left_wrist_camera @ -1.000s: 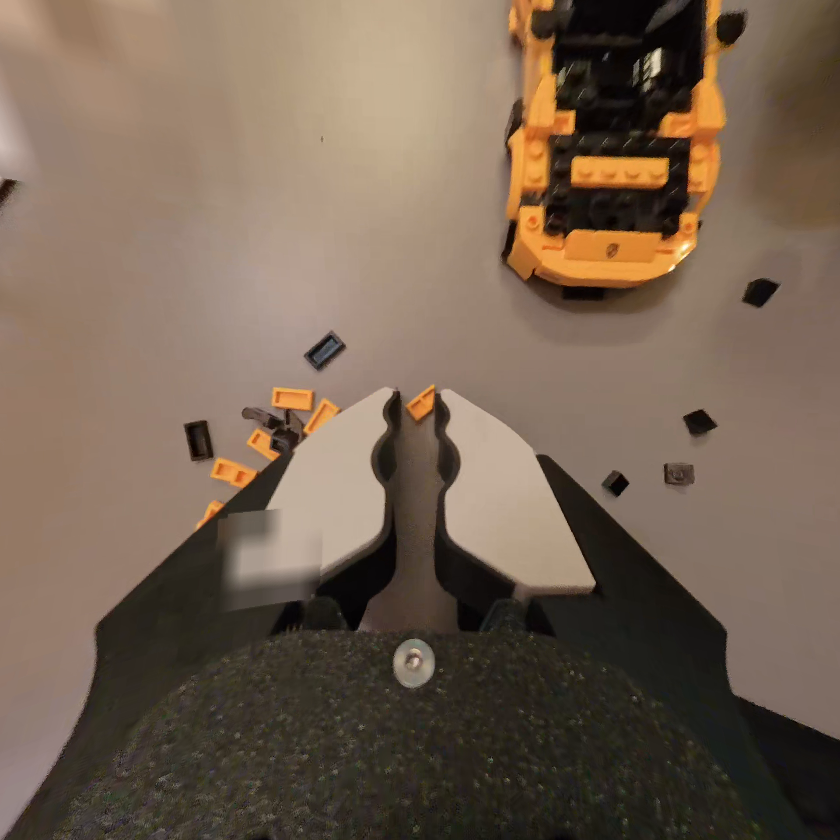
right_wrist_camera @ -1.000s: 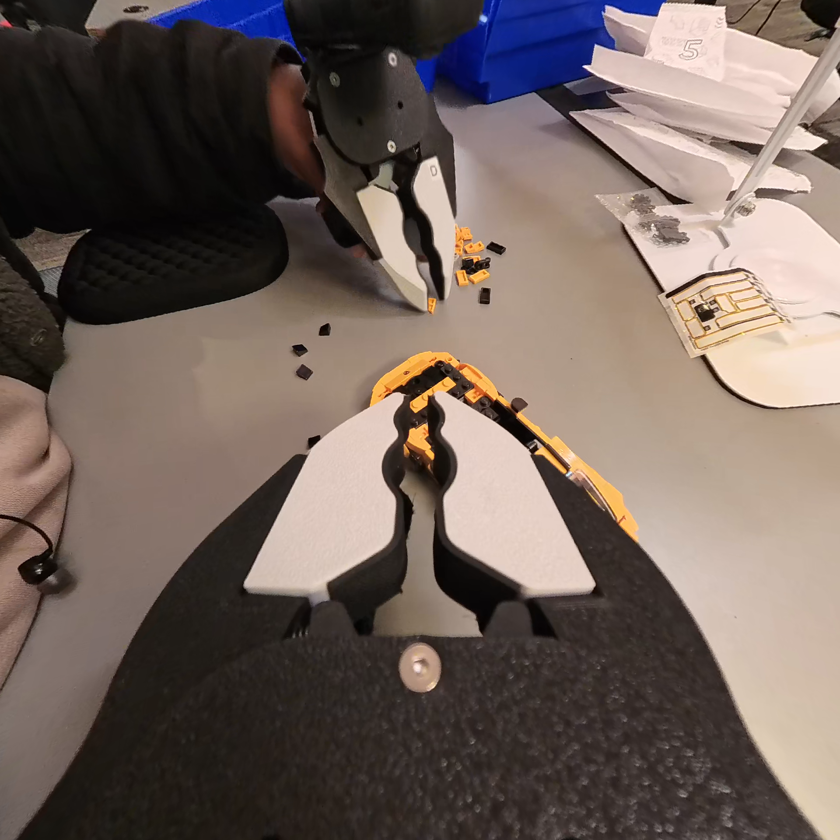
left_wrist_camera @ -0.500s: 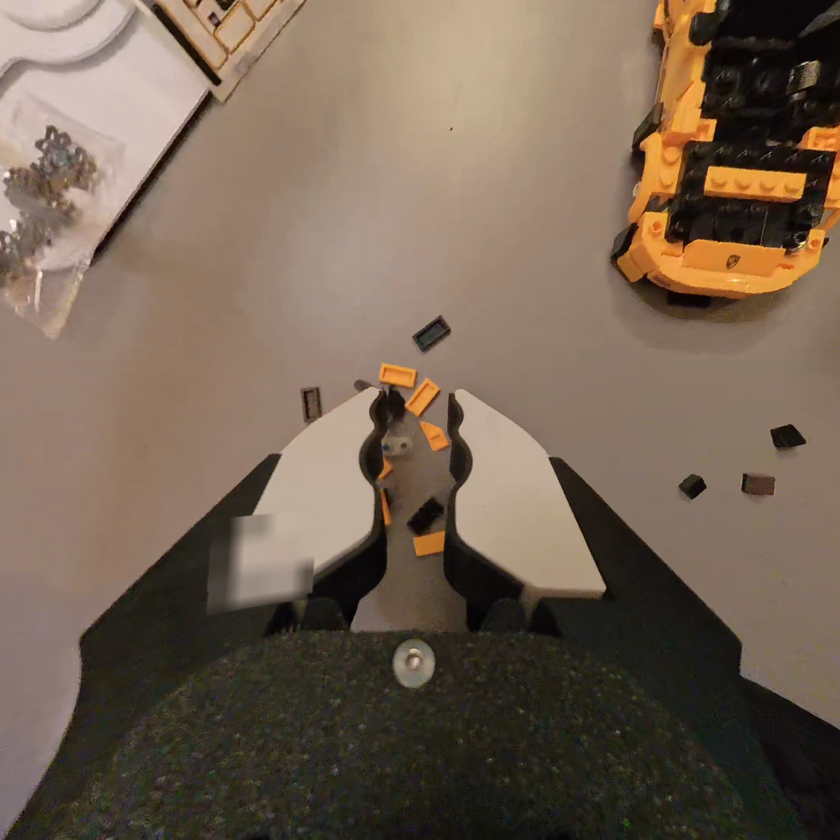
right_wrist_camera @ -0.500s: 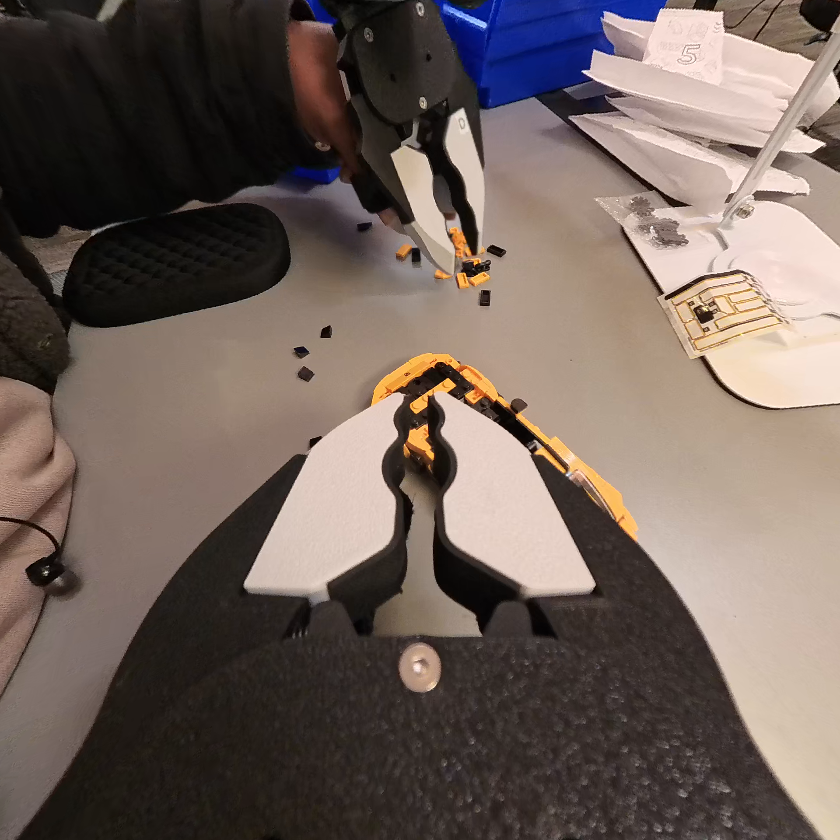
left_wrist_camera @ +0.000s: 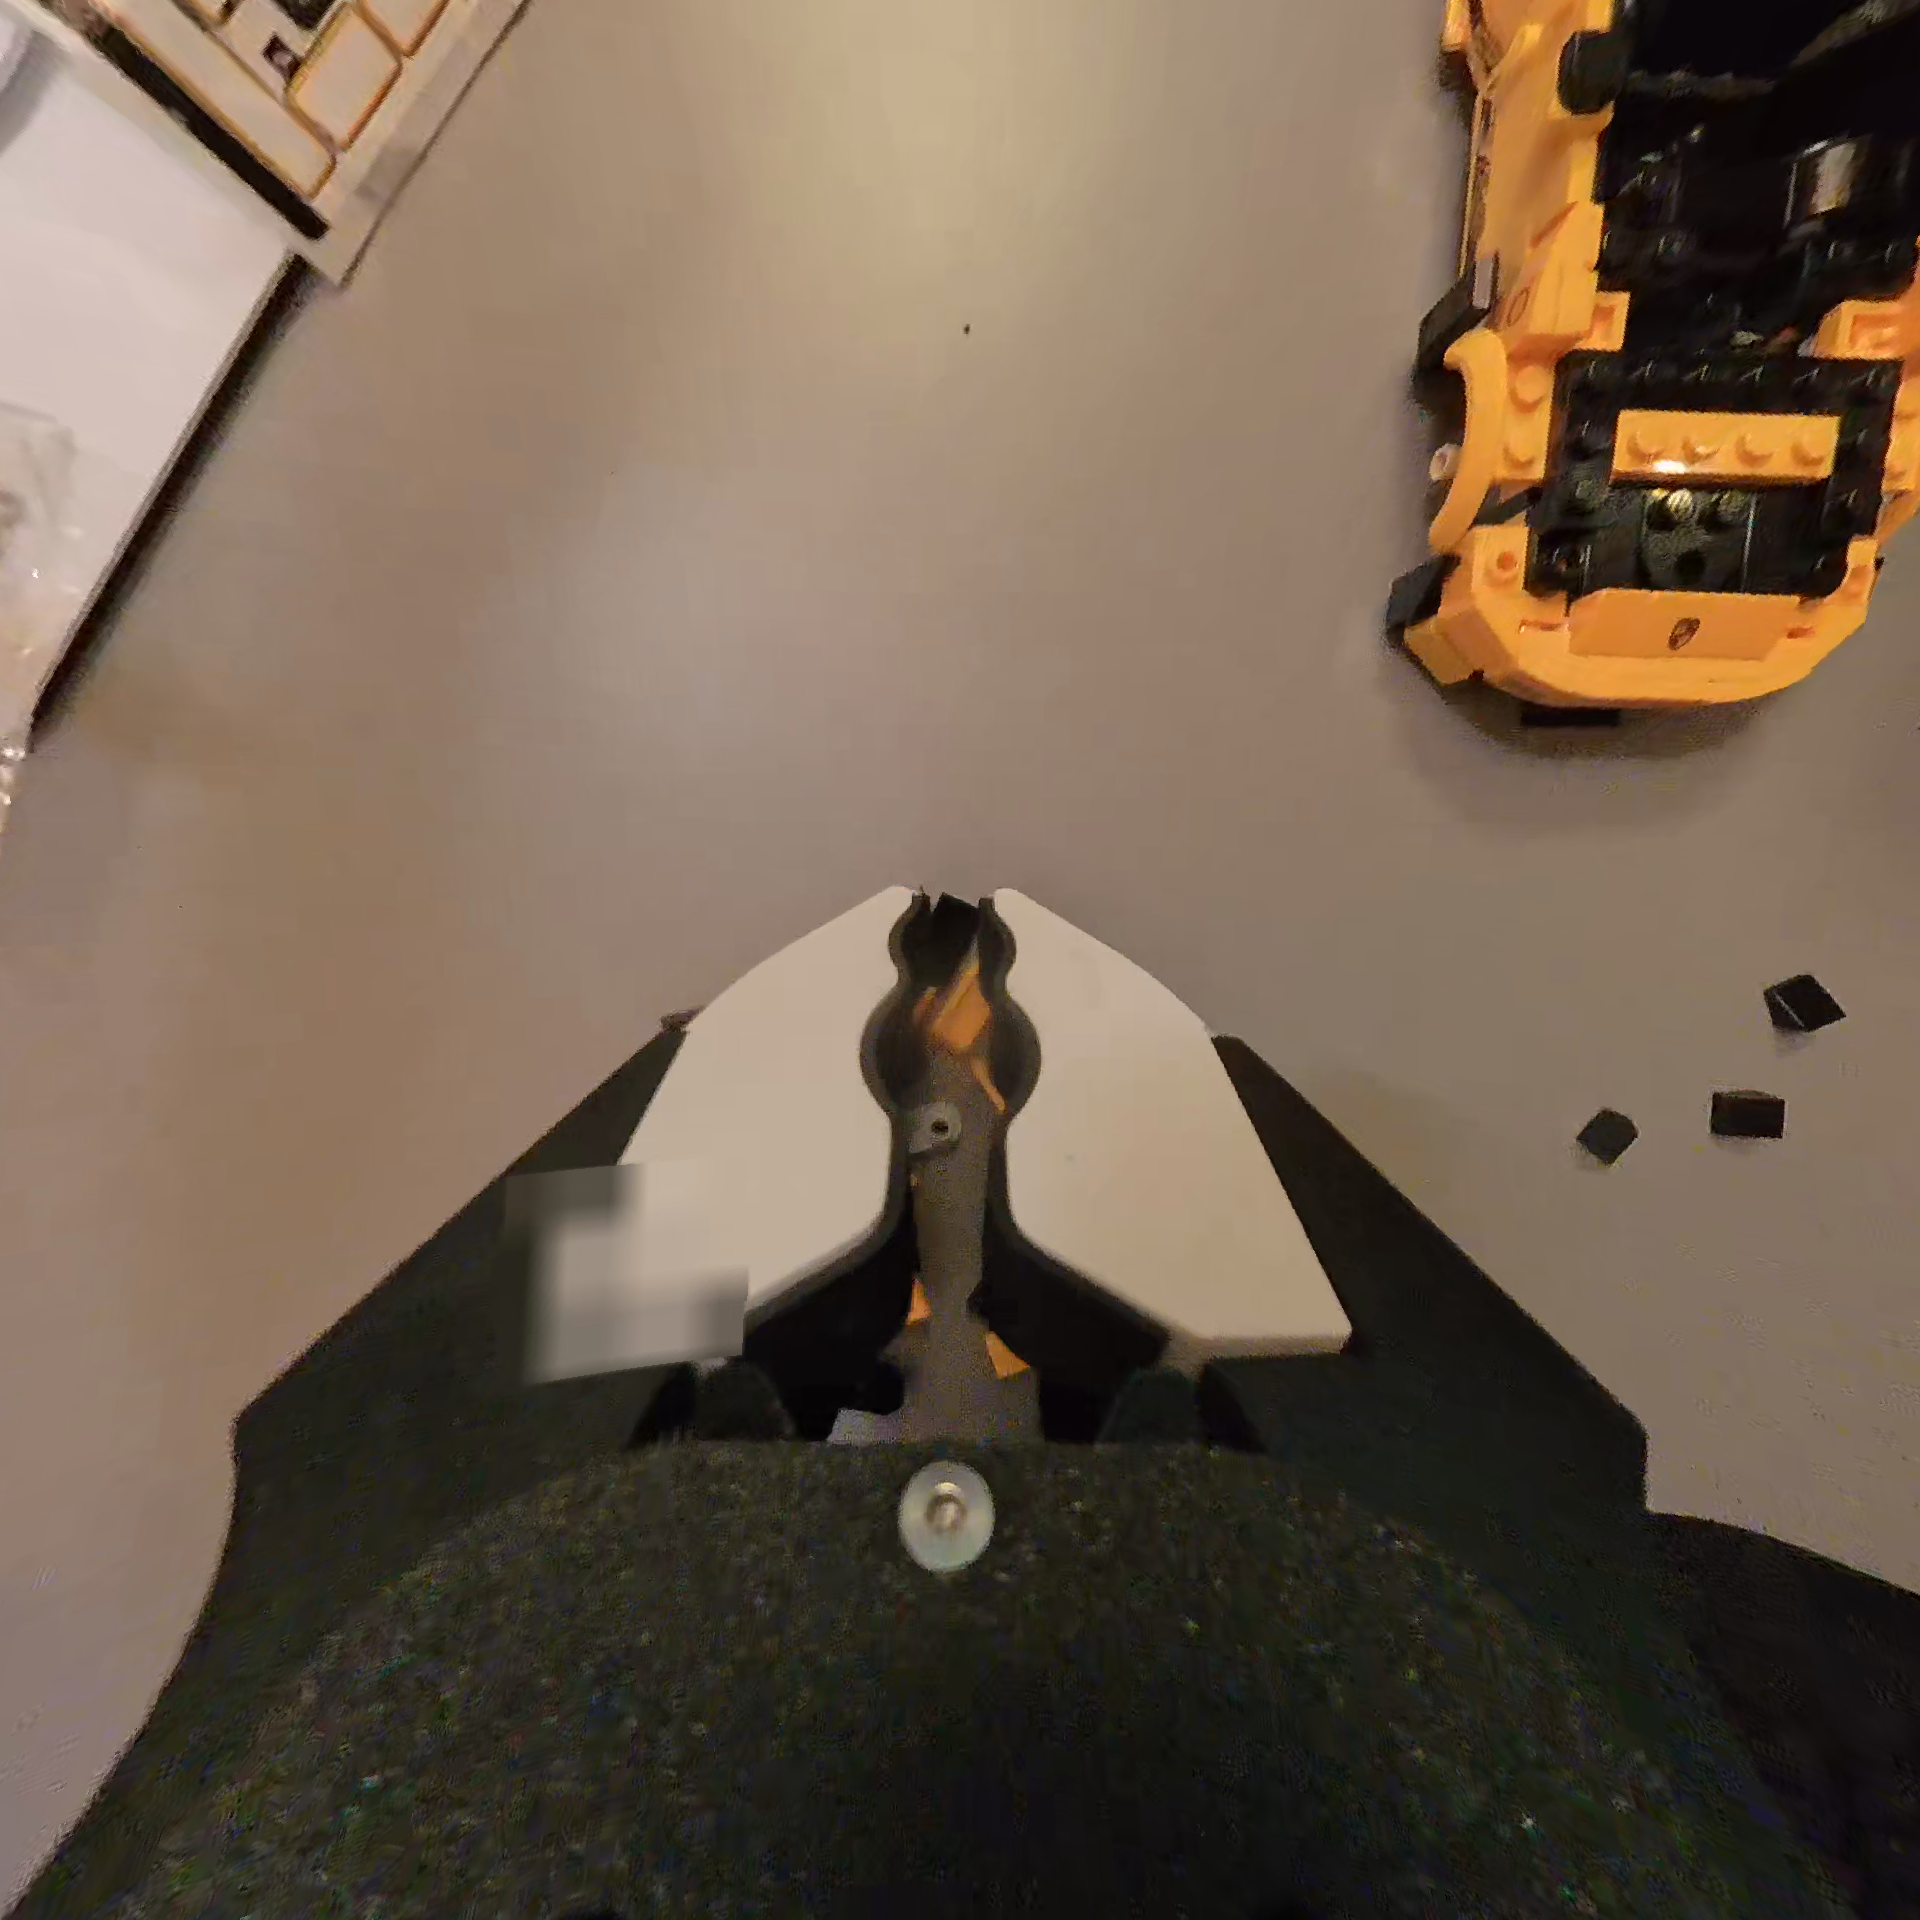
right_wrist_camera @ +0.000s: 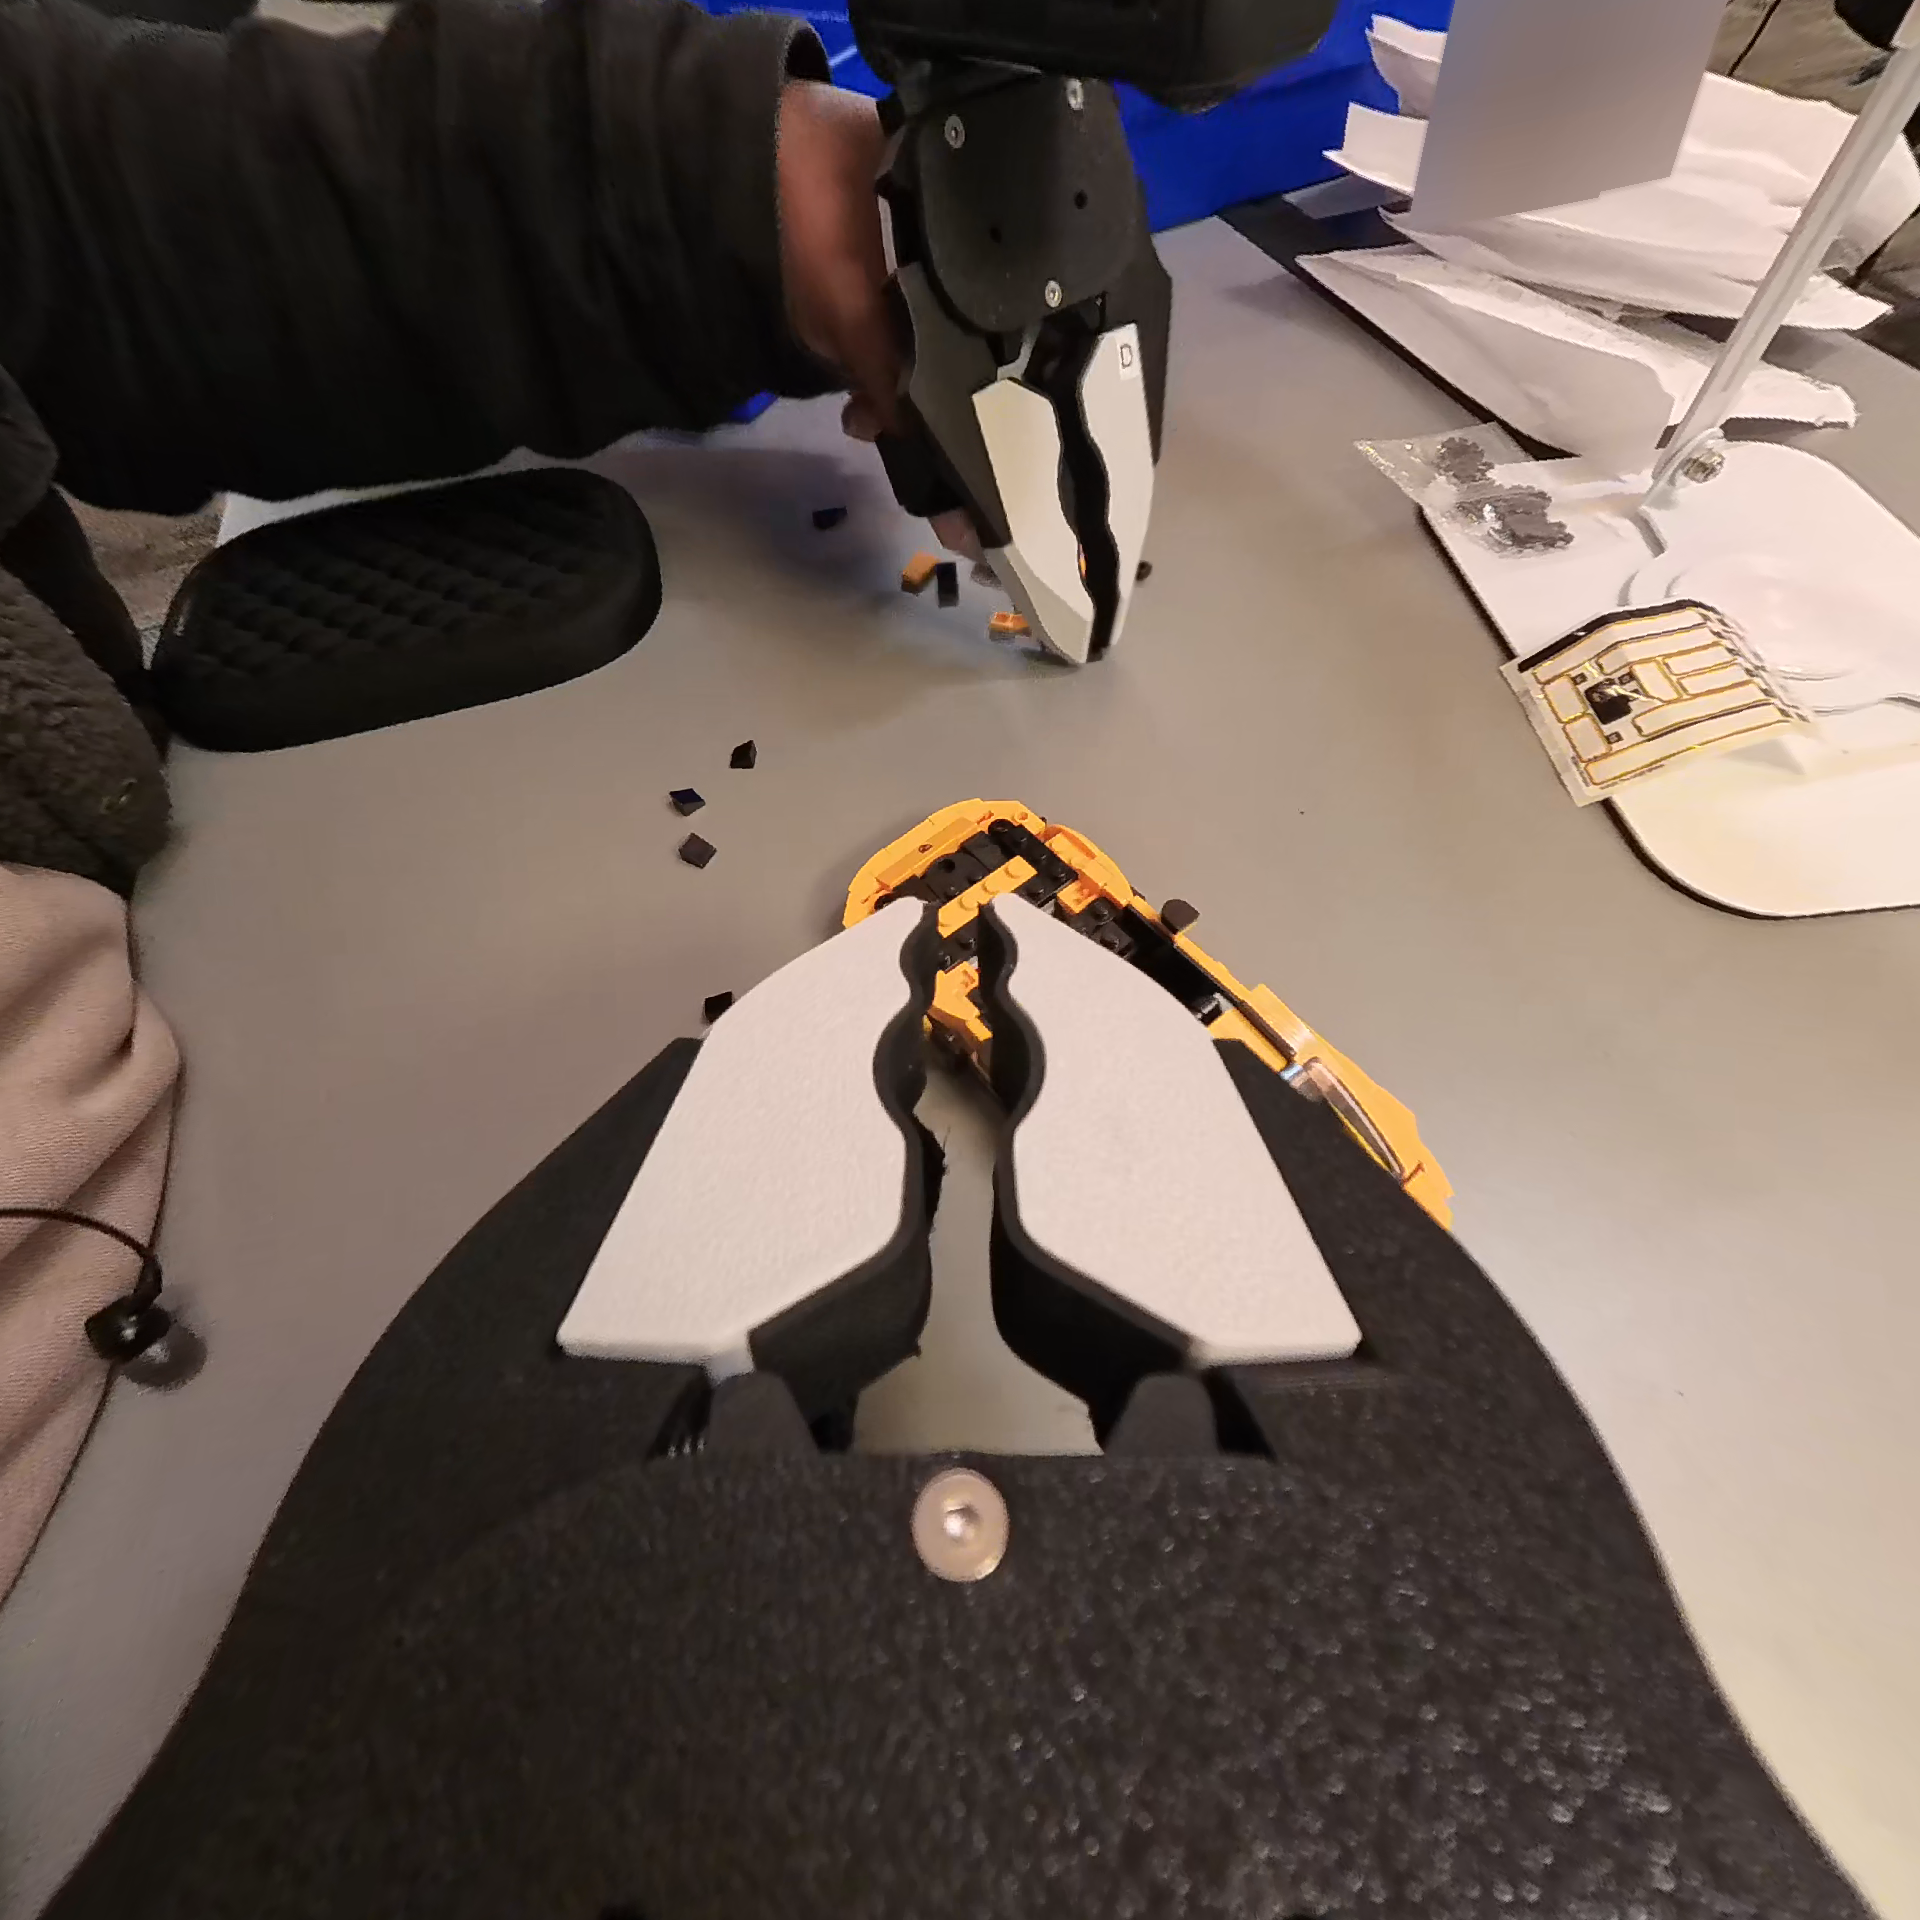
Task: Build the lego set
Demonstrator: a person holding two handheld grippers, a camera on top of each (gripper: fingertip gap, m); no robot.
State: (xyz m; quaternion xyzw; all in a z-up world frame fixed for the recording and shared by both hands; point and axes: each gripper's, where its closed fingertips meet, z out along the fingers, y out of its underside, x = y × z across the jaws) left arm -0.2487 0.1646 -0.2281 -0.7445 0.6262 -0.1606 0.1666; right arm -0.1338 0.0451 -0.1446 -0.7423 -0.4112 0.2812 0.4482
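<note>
Orange plastic car (right_wrist_camera: 1101,935), part-built: light, rigid, studs snap apart under side load; sits under the right claw (right_wrist_camera: 958,906), whose jaws pinch its body. Left claw (left_wrist_camera: 951,896) nearly pressed together, tips down among loose pieces (right_wrist_camera: 920,569); contents uncertain.

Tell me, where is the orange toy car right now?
The orange lego car sits on the grey table, directly under the right gripper in the right wrist view. In the left wrist view it is at the upper right, above three loose black pieces.
</note>
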